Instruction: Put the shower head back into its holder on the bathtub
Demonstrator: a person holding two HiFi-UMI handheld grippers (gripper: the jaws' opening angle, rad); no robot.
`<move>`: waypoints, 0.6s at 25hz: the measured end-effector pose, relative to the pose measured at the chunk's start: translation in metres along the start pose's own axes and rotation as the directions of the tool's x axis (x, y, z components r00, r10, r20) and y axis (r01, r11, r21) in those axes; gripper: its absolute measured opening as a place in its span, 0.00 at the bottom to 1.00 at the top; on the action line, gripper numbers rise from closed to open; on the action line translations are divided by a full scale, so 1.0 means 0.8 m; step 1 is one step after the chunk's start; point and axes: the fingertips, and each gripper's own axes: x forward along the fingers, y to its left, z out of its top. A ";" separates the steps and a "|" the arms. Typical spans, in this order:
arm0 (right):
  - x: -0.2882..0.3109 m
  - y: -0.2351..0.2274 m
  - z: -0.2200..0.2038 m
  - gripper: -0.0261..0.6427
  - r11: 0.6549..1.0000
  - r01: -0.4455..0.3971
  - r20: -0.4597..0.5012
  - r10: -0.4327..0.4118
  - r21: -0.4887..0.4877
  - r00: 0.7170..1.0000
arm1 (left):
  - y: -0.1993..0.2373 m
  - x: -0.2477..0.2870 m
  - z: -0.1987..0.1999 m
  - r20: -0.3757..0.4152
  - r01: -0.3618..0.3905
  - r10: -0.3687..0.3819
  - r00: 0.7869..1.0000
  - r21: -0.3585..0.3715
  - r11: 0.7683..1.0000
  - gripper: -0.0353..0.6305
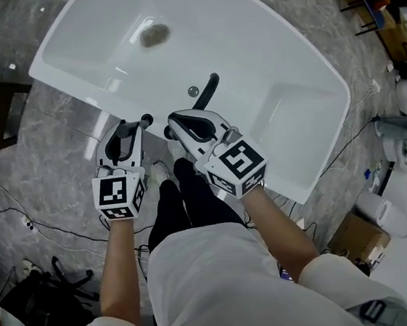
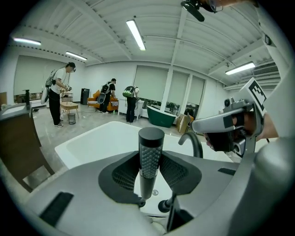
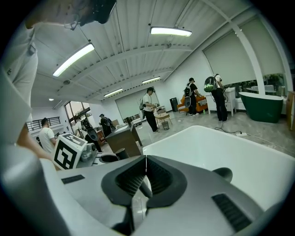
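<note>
Black shower head [image 2: 150, 147] upright, gripped betw. jaws of L claw [image 2: 150, 160]; R claw [image 3: 146, 159] clenched, empty.

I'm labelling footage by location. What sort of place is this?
Probably a large open hall or showroom, not a home bathroom: a white freestanding bathtub on grey marbled floor, a dark green bathtub beyond, long ceiling strip lights.

We see a bright, evenly lit hall. Long ceiling strip lights [image 2: 135, 34] pour white light down, and in the right gripper view one of them [image 3: 171, 31] blooms to pure white. In the head view the white bathtub [image 1: 101, 31] gives off soft glare and the glossy grey floor [image 1: 63, 152] carries pale reflections. Both gripper views bend strongly and darken at the corners. The shower head [image 2: 150, 152] near the lens looks sharp, the far people [image 2: 57, 94] slightly soft.
</note>
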 end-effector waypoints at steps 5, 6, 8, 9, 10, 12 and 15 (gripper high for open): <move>0.000 -0.001 -0.001 0.07 1.000 -0.014 0.008 0.014 0.000 1.000 | 0.004 0.020 -0.032 -0.050 -0.009 0.009 0.999 -0.001 1.000 0.27; 0.000 0.000 -0.001 0.07 1.000 -0.018 0.006 0.018 -0.004 1.000 | 0.006 0.024 -0.038 -0.059 -0.012 0.012 0.998 -0.002 1.000 0.27; 0.000 0.001 -0.003 0.07 1.000 -0.022 0.001 0.022 -0.014 1.000 | 0.007 0.030 -0.050 -0.078 -0.018 0.018 0.997 0.000 1.000 0.27; 0.000 0.001 -0.004 0.07 1.000 -0.022 -0.002 0.022 -0.018 1.000 | 0.007 0.033 -0.055 -0.086 -0.019 0.020 0.996 0.003 1.000 0.27; 0.000 0.000 -0.005 0.07 1.000 -0.021 -0.003 0.021 -0.021 1.000 | 0.007 0.036 -0.059 -0.094 -0.019 0.020 0.995 0.006 1.000 0.27; 0.001 -0.001 -0.008 0.07 1.000 -0.016 -0.004 0.016 -0.020 1.000 | 0.008 0.042 -0.067 -0.105 -0.017 0.018 0.994 0.011 1.000 0.27; 0.006 0.000 -0.014 0.07 1.000 -0.013 -0.008 0.012 -0.010 1.000 | 0.010 0.048 -0.078 -0.123 -0.017 0.018 0.992 0.016 1.000 0.27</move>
